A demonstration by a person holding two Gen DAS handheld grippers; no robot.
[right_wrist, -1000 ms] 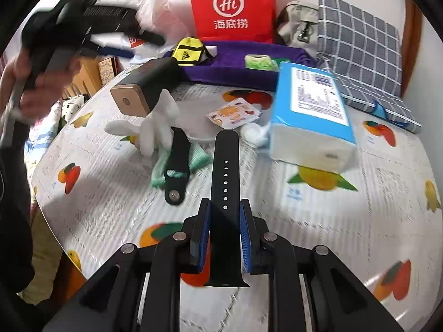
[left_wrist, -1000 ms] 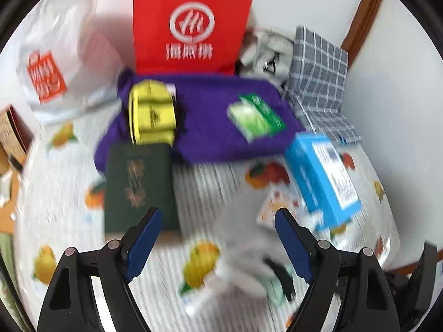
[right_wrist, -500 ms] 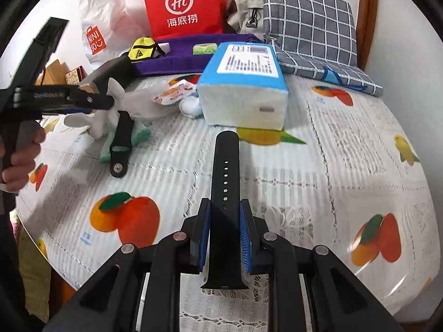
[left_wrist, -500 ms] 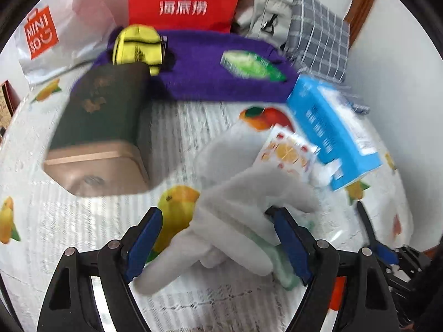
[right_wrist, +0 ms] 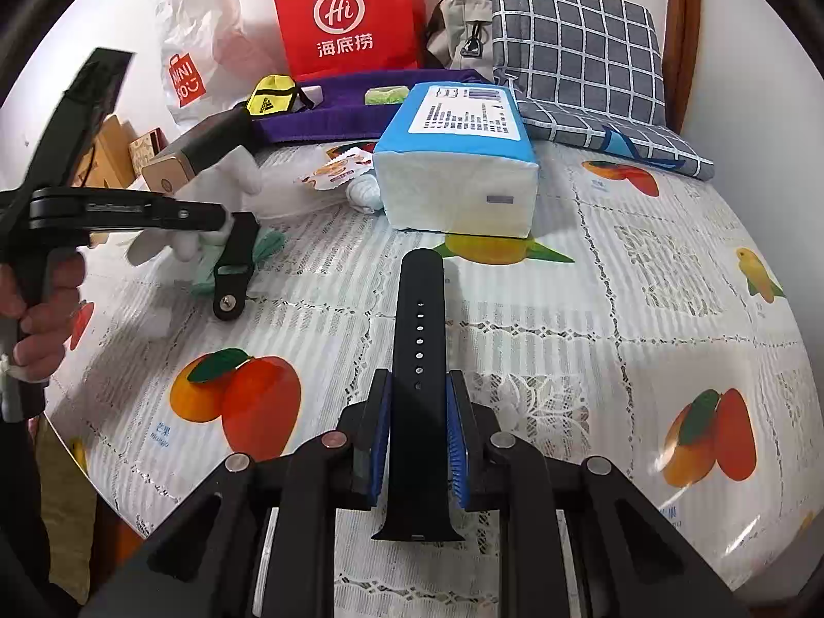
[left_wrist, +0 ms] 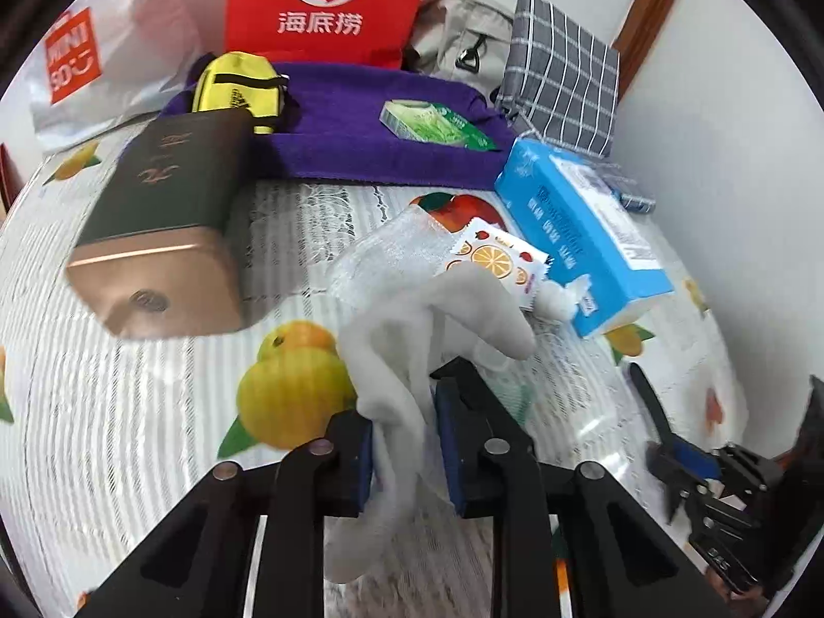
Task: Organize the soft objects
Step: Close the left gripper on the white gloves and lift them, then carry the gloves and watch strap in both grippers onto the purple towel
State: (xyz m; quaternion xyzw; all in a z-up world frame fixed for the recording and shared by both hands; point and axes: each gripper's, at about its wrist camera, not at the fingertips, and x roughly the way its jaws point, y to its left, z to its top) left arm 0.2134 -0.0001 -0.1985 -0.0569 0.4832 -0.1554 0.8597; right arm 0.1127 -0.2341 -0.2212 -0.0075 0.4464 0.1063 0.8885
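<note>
Left gripper (left_wrist: 404, 438) is closing its jaws with a white glove (left_wrist: 412, 340) bunched between the pads, right on the fruit-print tablecloth (left_wrist: 129, 412). Right gripper (right_wrist: 417, 443) is clamped on a black watch strap (right_wrist: 418, 360) sticking out forward. A bit further back there's a blue tissue pack (right_wrist: 458, 154), then a purple towel (left_wrist: 371, 129) and a red bag (right_wrist: 350, 15) by the wall.
</note>
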